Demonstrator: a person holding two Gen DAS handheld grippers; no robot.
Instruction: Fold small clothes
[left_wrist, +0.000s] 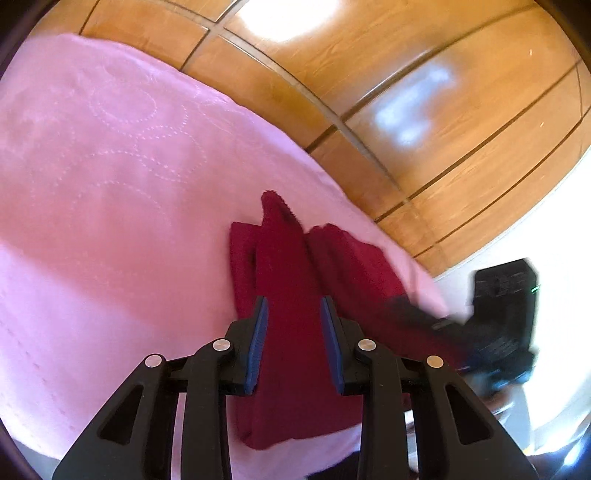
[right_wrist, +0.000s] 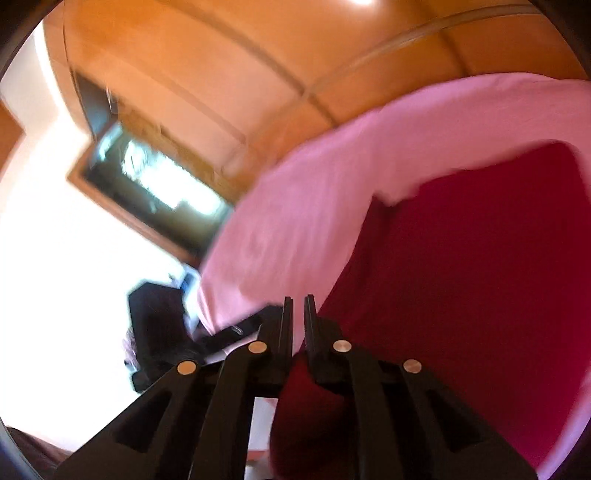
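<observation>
A dark red knitted garment (left_wrist: 284, 280) lies on a pink quilted bedspread (left_wrist: 110, 192) stitched with dotted circles, close to the bed edge that runs beside the wooden panelled wall (left_wrist: 424, 110). In the left wrist view the cloth is bunched into long folds: one narrow ridge runs up between the fingers to a frayed tip, with a flatter flap on each side.

The left gripper (left_wrist: 293, 306) has its jaws at a narrow gap, its blue pads (left_wrist: 258, 332) standing on either side of the central ridge. The cloth fills the space between them, and the pads appear to press its sides, though the contact is not sharp enough to be certain.

The right gripper (right_wrist: 298, 306) has its jaws nearly together, only a thin slit between the black fingers. A fold of the same red garment (right_wrist: 461, 277) bulges out below and behind the fingertips; whether cloth is pinched at the tips I cannot tell, as the view is blurred. In the left wrist view the right gripper (left_wrist: 498, 314) shows as a smeared black body at the garment's far side, over the bed edge.

Open bedspread stretches wide toward the far corner, away from the wall. On the wall side little room is left between garment and bed edge. A dark framed panel (right_wrist: 147, 177) hangs on the pale wall beyond.
</observation>
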